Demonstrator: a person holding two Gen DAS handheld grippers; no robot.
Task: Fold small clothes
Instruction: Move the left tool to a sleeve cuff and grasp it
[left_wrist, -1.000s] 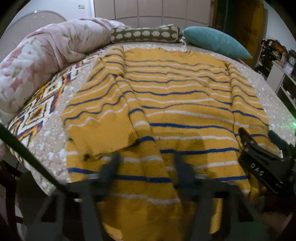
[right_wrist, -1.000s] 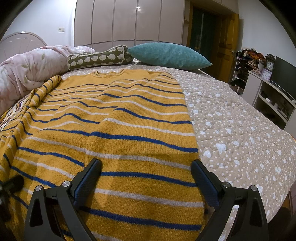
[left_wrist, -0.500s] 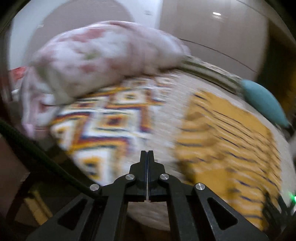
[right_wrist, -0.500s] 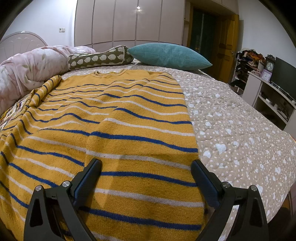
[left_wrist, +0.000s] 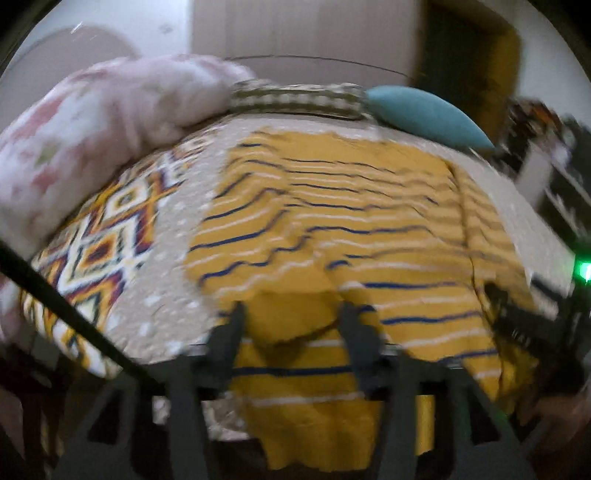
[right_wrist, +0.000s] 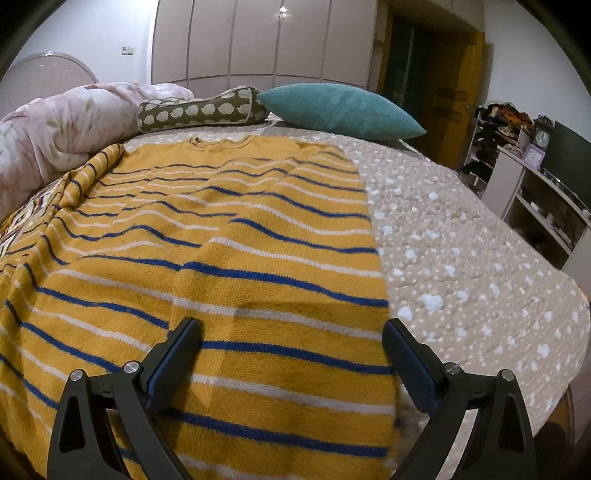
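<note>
A yellow sweater (right_wrist: 221, 236) with blue and white stripes lies flat on the bed, collar at the far end; it also shows in the left wrist view (left_wrist: 332, 221). Its sleeves are folded in along both sides. My left gripper (left_wrist: 291, 317) is open over the near left hem, where a folded sleeve end lies; this view is blurred. My right gripper (right_wrist: 291, 332) is open and empty over the sweater's near right hem, fingers straddling its right part. The right gripper also shows at the right edge of the left wrist view (left_wrist: 524, 325).
The bed has a beige dotted quilt (right_wrist: 461, 258). A pink floral duvet (right_wrist: 55, 140) is heaped at the left, beside a patterned blanket (left_wrist: 103, 240). A green bolster (right_wrist: 199, 110) and a teal pillow (right_wrist: 340, 107) lie at the head. White shelves (right_wrist: 535, 192) stand at the right.
My left gripper swung away to the left and shut, then came back over the sweater's near left hem and opened again. The right gripper has not moved.
</note>
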